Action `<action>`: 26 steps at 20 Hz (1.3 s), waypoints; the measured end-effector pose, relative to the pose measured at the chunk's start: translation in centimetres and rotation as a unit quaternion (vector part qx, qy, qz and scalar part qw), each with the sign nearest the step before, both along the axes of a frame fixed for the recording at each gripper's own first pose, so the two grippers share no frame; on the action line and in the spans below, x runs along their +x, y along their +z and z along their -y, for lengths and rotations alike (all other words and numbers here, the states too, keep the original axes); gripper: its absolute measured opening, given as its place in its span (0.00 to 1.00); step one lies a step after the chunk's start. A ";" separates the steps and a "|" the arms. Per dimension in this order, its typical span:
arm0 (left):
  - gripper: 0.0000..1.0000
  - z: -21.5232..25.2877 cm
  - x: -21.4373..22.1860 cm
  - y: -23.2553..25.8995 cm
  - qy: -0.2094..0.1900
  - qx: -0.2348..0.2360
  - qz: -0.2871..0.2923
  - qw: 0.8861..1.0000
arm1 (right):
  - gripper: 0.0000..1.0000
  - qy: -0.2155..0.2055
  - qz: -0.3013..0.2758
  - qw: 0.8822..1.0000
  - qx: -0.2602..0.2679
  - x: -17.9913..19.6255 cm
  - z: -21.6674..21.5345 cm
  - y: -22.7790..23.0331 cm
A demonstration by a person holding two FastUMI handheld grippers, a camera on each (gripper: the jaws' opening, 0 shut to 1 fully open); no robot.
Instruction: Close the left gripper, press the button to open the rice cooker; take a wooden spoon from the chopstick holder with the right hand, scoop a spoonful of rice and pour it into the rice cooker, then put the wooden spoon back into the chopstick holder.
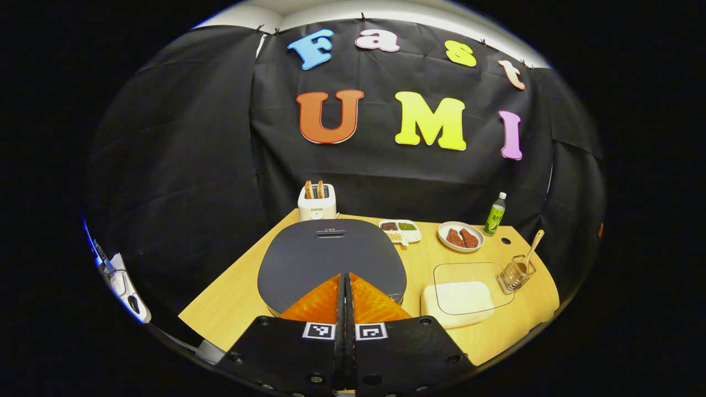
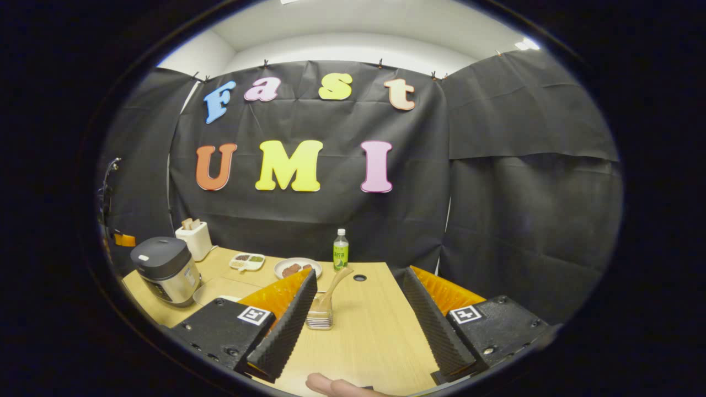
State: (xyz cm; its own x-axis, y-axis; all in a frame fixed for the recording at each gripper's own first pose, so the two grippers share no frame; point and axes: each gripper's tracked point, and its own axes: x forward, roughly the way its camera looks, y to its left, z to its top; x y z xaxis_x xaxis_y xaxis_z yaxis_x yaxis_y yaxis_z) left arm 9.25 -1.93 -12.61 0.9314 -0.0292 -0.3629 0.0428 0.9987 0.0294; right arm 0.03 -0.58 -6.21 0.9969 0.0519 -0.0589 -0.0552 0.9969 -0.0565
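Our left gripper [image 1: 346, 298] has its fingers pressed together on nothing, poised just above the near edge of the rice cooker [image 1: 331, 259]. The cooker's lid is still down; its button [image 1: 330, 234] lies straight ahead of the tips, toward the far edge of the lid. We judge the lid smooth and hard, so the closed tips should come squarely down on the button or they may skid.

Our right gripper [image 2: 361, 314] is spread wide and empty. The chopstick holder [image 2: 320, 315] stands just ahead, close by the gripper's left finger, and the wooden spoon [image 2: 334, 286] leans out of it up and to the right. We expect the spoon to be light, stiff and a little slick, best pinched on the bare handle above the holder's rim. The rice container [image 1: 459, 300] sits to the right of our left gripper, near the holder.
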 end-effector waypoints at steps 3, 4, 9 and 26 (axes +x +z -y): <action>0.00 -0.3 0.8 -2.0 0.009 -0.007 -0.029 1.000 | 1.00 0.000 -0.007 1.000 0.002 0.2 0.2 -0.6; 0.00 -0.3 0.9 -2.4 0.011 -0.010 -0.038 0.999 | 0.94 -0.001 -0.008 1.000 0.003 0.3 0.4 -0.9; 0.00 -0.8 1.7 -4.2 0.009 -0.018 -0.054 0.998 | 1.00 0.005 -0.020 1.000 0.006 0.6 0.4 -1.9; 0.27 -2.5 -0.8 0.1 0.089 0.027 0.040 0.995 | 1.00 0.007 -0.040 0.999 0.001 1.0 1.4 -4.8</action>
State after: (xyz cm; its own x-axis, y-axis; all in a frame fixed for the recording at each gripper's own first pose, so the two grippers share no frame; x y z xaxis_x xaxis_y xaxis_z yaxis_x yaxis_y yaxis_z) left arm 8.43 0.56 -12.54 0.9459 0.1554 -0.2848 -0.1384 0.9872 0.0791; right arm 1.02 -1.96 -11.05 0.9883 0.0653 -0.1378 -0.0726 0.9962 -0.0488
